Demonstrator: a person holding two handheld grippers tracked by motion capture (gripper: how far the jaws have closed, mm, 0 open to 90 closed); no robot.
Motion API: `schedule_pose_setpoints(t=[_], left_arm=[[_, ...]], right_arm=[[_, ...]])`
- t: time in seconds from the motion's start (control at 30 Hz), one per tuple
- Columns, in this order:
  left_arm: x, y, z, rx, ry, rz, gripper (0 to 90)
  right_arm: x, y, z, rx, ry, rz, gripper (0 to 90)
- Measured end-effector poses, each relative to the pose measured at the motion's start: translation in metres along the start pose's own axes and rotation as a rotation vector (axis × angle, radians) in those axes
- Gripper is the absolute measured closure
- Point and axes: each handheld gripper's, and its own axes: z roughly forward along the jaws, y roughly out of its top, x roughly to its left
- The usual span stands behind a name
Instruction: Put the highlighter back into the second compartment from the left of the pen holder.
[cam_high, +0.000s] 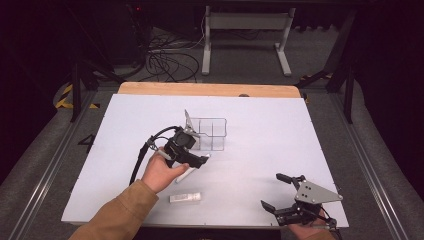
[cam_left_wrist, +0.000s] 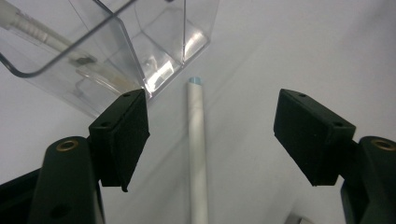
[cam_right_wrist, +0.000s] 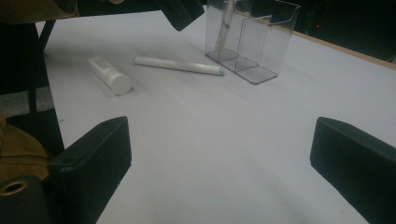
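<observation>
Now, from the high view, my left hand (cam_high: 161, 172) comes in from the near edge of the table (cam_high: 280, 125), sleeve angled toward the middle, wrist bent so my left gripper (cam_high: 199, 161) points down and to the right at the surface. Its jaws stand apart, clamping nothing, straddling the white stick (cam_high: 186, 174) that pokes out beneath them. The stick slants from near-left to far-right, toward the clear organiser (cam_high: 210, 134) just beyond it. A short white tube (cam_high: 185, 198) lies closer to the near edge, long axis running along that edge. My right hand (cam_high: 306, 231) sits low at the near right corner, and my right gripper (cam_high: 274, 191) points left across the table, jaws spread wide and holding nothing.

Through the left gripper view, the stick (cam_left_wrist: 198, 154) lies flat between my two pads without touching either, its long axis running straight away from me, the pale blue tip at the far end. That tip stops just short of the organiser (cam_left_wrist: 116, 51), whose corner sits by my left-hand pad. Inside one compartment leans another thin item, too blurred through the plastic to name.

Through the right gripper view, my jaws are wide with bare table between them. Beyond, the stick (cam_right_wrist: 180, 66) lies crosswise, blue tip nearest the organiser (cam_right_wrist: 252, 39). The tube (cam_right_wrist: 110, 75) lies beside it, flat cap toward me. Any print on it is, I think, too faint to read.
</observation>
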Motion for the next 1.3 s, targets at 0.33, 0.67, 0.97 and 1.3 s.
schedule_pose_setpoints(t=[0.33,0.67,0.97,1.3], left_arm=[[-0.003,-0.002,0.008,0.043,0.011,0.007,30.7],[-0.003,0.000,0.017,0.116,0.025,-0.005,42.4],[-0.005,0.001,0.031,0.171,0.047,0.010,56.2],[-0.004,0.000,0.042,0.219,0.086,0.036,68.9]], right_arm=[[0.000,0.000,0.000,0.001,-0.001,-0.002,5.8],[0.000,0.000,0.000,0.000,0.000,-0.001,5.8],[0.000,0.000,0.000,0.001,0.000,0.000,5.9],[0.000,0.000,0.000,-0.001,0.001,0.001,5.8]])
